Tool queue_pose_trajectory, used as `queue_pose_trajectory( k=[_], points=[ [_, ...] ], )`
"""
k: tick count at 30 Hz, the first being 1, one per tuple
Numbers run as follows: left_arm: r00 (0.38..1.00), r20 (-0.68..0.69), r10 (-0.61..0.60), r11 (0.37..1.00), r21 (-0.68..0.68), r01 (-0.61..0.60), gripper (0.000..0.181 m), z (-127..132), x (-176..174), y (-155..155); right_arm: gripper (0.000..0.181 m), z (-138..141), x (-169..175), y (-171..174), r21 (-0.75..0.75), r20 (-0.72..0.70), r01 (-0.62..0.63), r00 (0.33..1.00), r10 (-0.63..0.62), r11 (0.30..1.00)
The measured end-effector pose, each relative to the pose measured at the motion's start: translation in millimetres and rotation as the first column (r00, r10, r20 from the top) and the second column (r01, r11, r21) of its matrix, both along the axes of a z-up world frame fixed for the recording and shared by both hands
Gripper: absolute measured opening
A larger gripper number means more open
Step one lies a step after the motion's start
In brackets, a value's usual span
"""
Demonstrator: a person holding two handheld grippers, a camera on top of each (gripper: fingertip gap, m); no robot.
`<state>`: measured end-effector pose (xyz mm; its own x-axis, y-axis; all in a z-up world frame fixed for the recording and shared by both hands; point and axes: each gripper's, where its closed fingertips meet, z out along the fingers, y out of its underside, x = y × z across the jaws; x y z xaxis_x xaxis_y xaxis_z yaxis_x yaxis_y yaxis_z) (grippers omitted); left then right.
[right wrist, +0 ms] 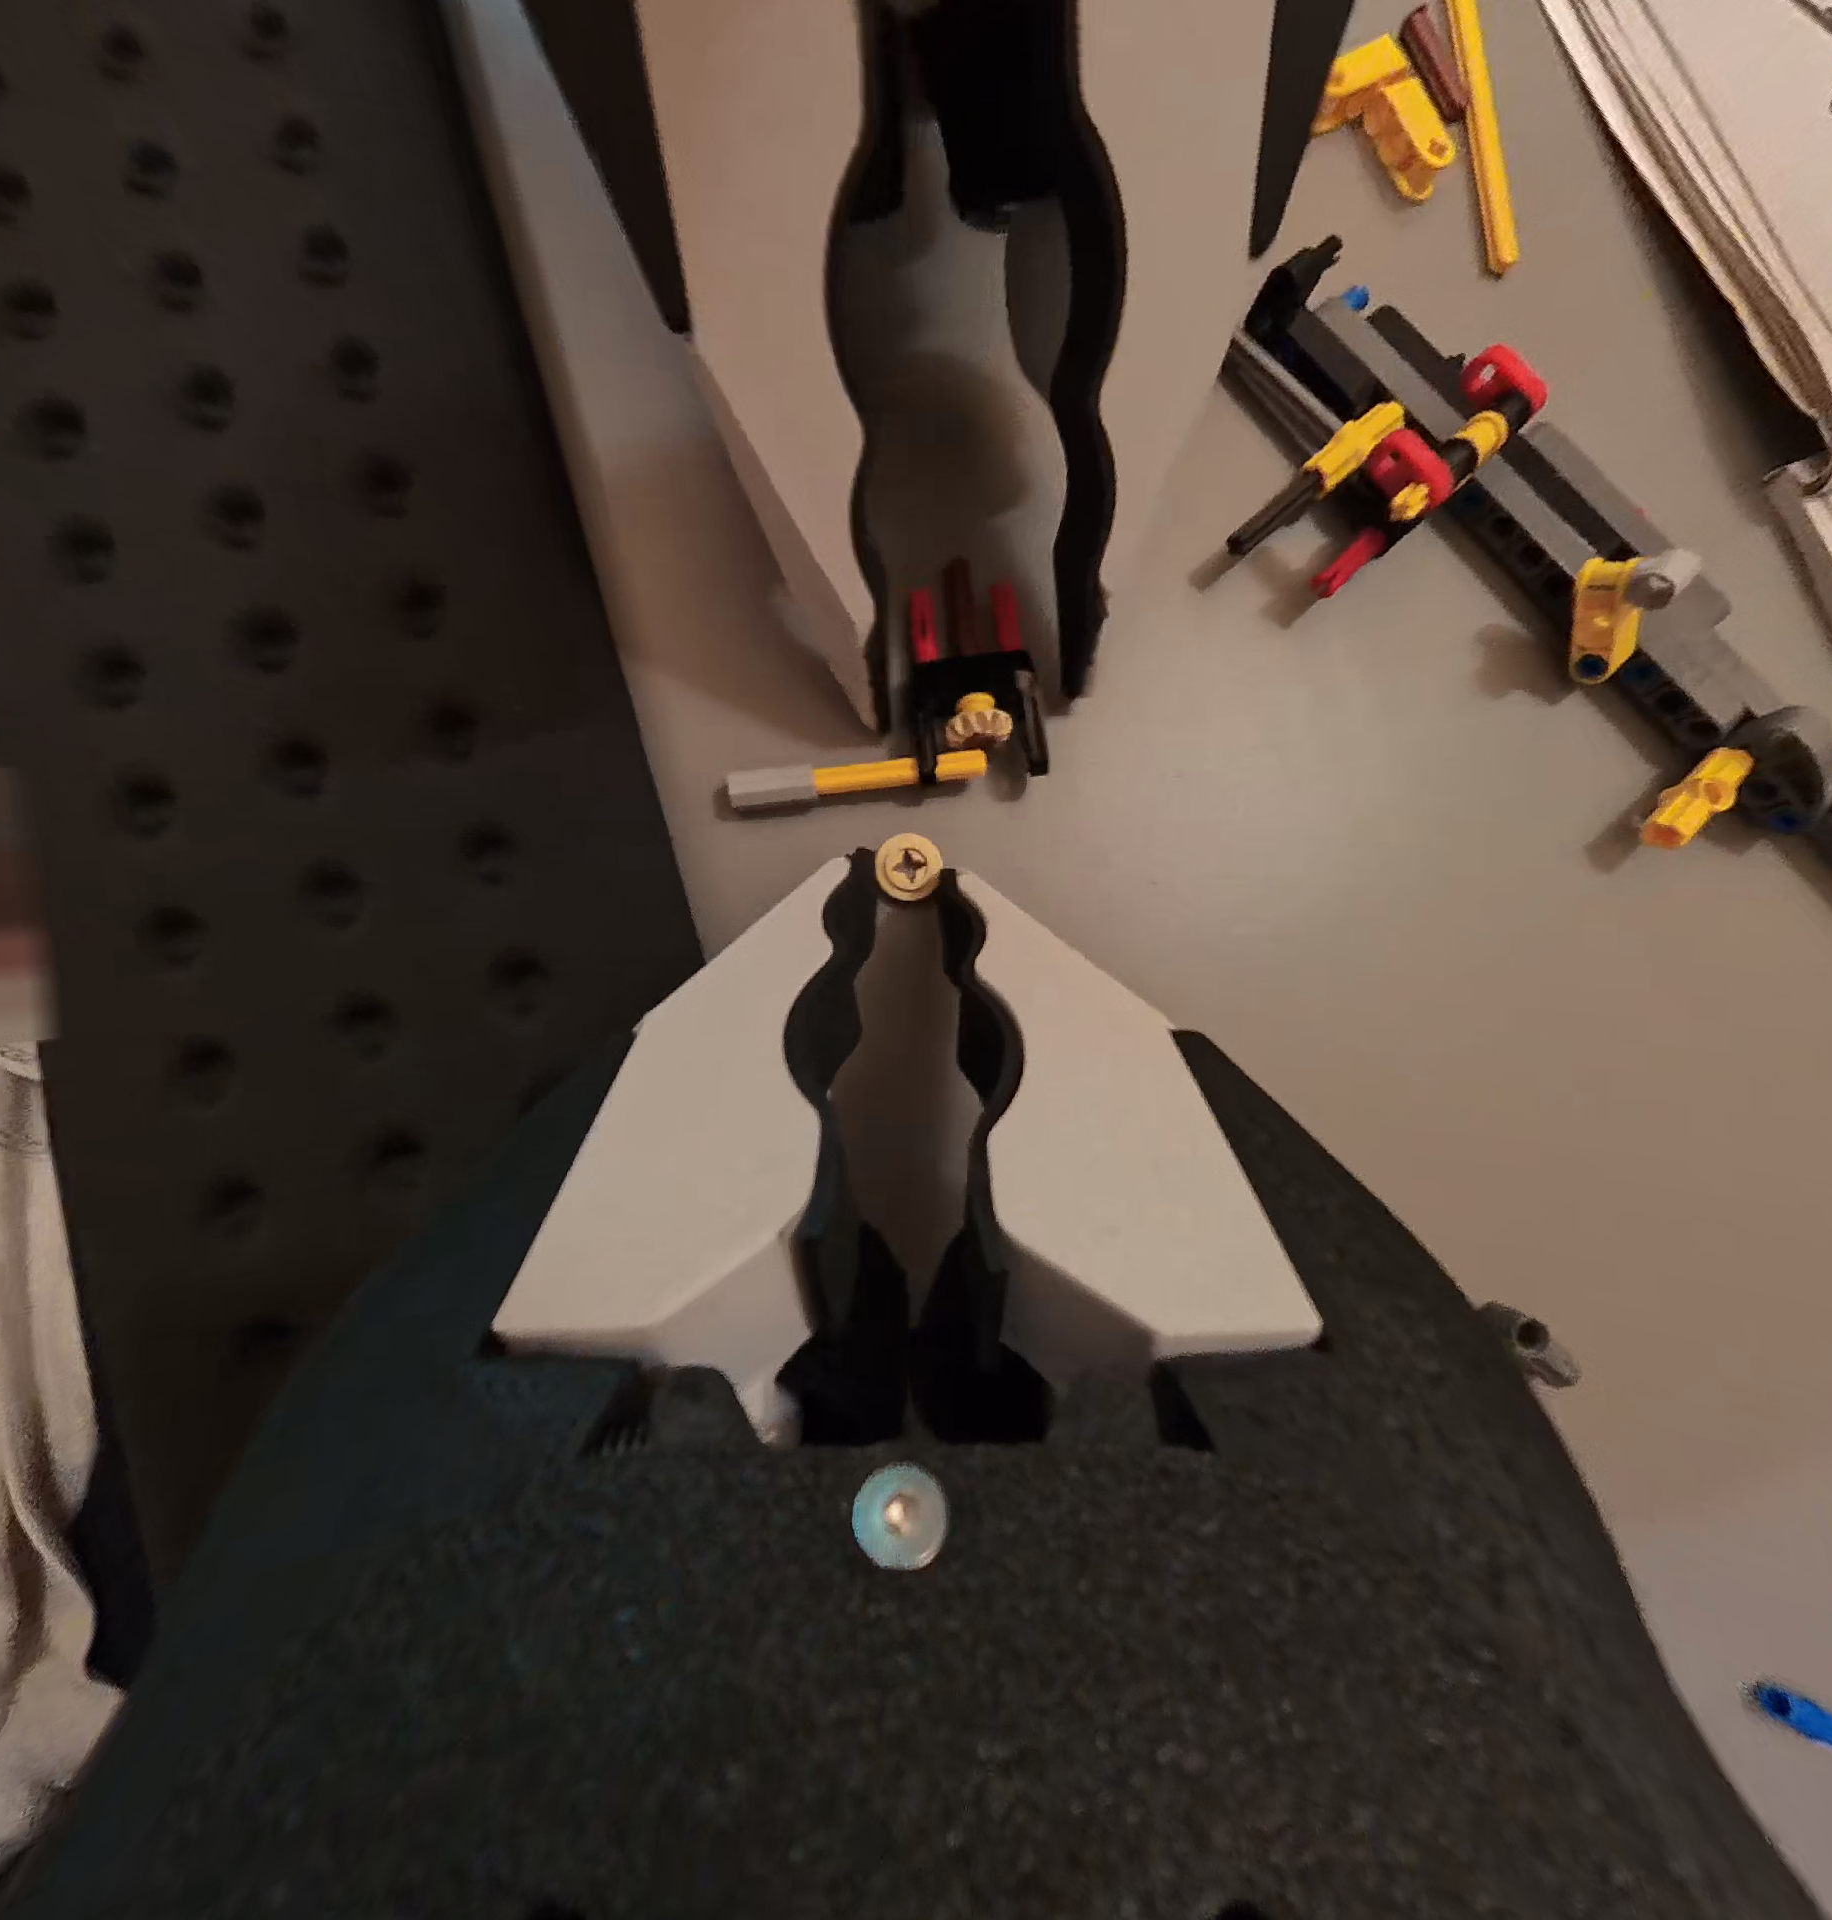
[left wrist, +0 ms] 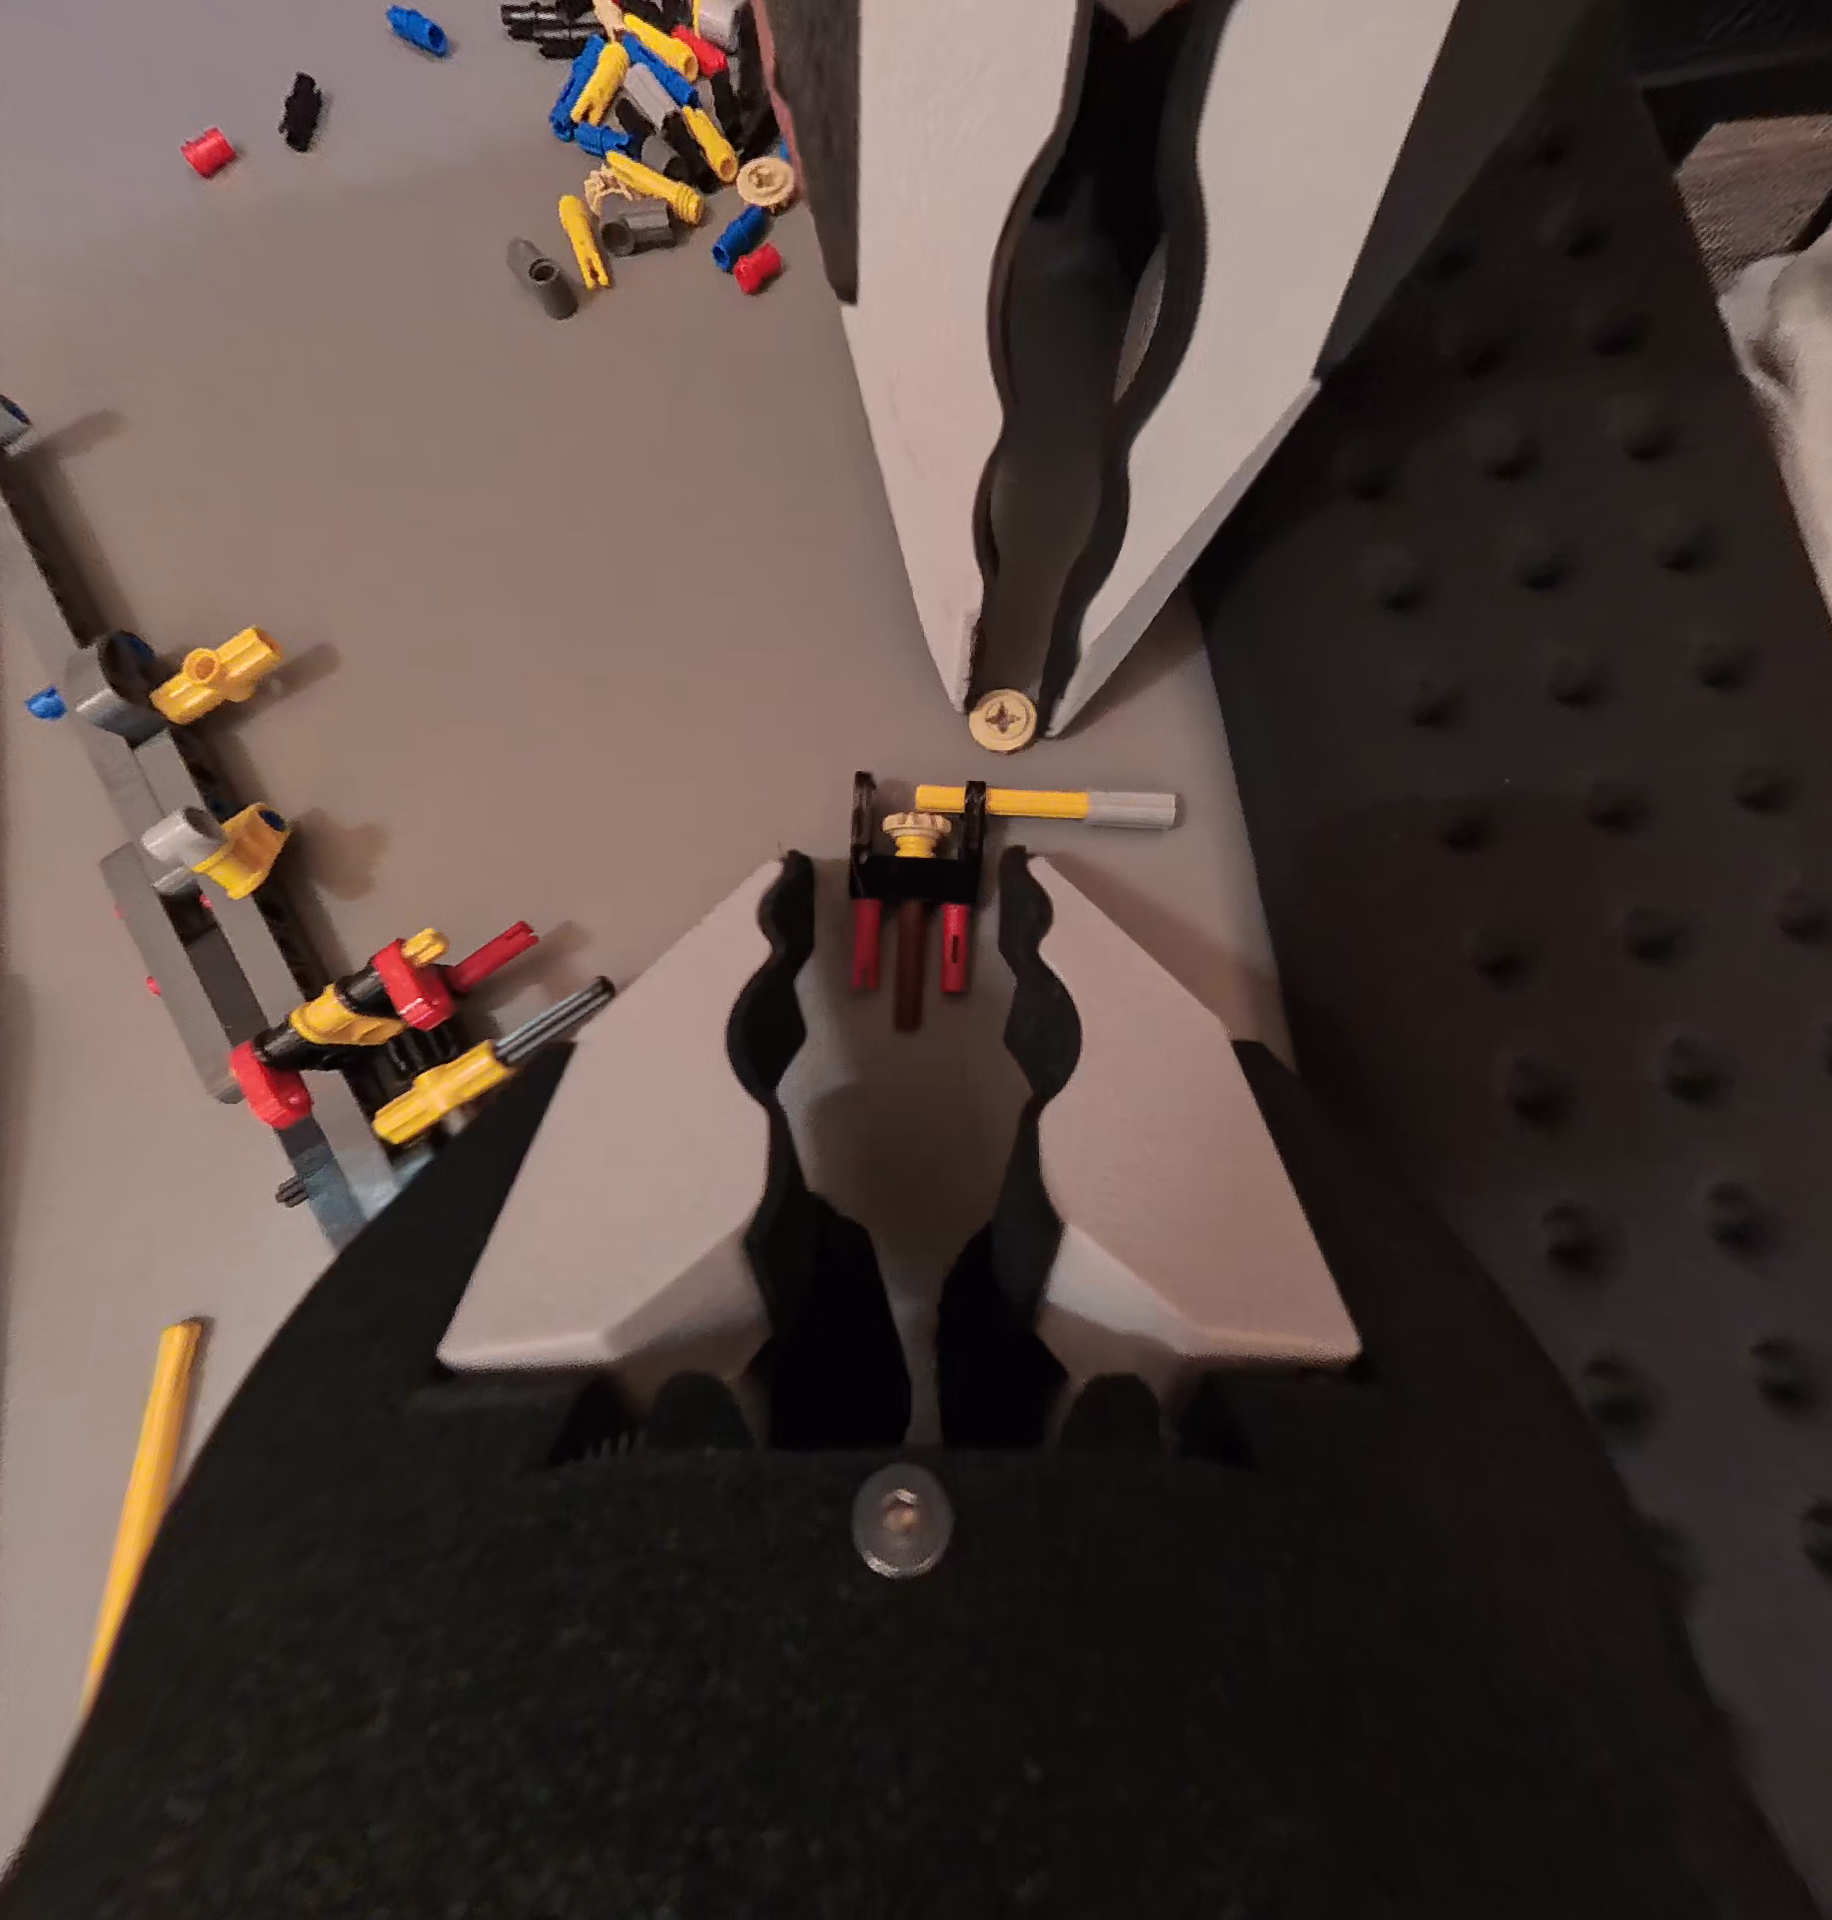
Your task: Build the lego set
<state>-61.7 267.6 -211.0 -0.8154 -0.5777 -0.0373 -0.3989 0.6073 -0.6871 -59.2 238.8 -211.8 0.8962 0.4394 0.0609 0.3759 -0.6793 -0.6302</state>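
A small sub-assembly (left wrist: 917, 883) lies on the grey table: a black frame with a tan gear, a yellow and grey cross axle, two red pins and a brown axle. My left gripper (left wrist: 907, 862) is open, with its fingertips on either side of the frame. It also shows in the right wrist view (right wrist: 979, 696), around the sub-assembly (right wrist: 979, 717). My right gripper (right wrist: 909, 883) is shut on a tan round gear piece (right wrist: 909, 868). It holds the piece just short of the yellow axle. The right gripper (left wrist: 1005, 707) and the tan piece (left wrist: 1002, 719) also show in the left wrist view.
A long grey and black beam build (left wrist: 195, 883) with yellow and red connectors lies to one side (right wrist: 1514, 499). A pile of loose pins (left wrist: 652, 114) lies farther off. There is also a long yellow axle (left wrist: 143, 1496), a black studded mat (right wrist: 216, 520), an open booklet (right wrist: 1722, 208) and a blue pin (right wrist: 1800, 1725). Only a small space, under 4 cm, lies between the two pairs of fingers. About 20 centimetres separates my right fingertips from the blue pin (right wrist: 1800, 1725).
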Motion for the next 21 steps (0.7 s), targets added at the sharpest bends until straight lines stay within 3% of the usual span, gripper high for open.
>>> queue_pose_trajectory(
  k=[6,10,15,21],
  points=[
    [0.964,0.248,-0.097,0.99,0.124,0.067,0.03,21.5,0.9,-2.7,0.01,6.8,2.2,0.9,-0.022,-0.219,0.033,0.975,-0.037,0.999],
    [0.914,0.367,-0.173,0.979,0.164,0.119,0.025,34.7,-3.8,-18.5,0.01,30.8,-9.9,1.0,0.015,-0.487,-0.033,0.873,0.036,0.999],
    [0.901,0.391,-0.189,0.977,0.167,0.132,0.013,37.4,-4.9,-23.8,0.01,39.8,-16.3,4.6,0.047,-0.571,-0.085,0.815,0.097,0.995],
    [0.912,0.368,-0.182,0.978,0.162,0.129,0.001,34.2,-3.6,-21.4,0.01,39.6,-12.8,6.7,0.076,-0.556,-0.065,0.826,0.097,0.995]
  ],
)
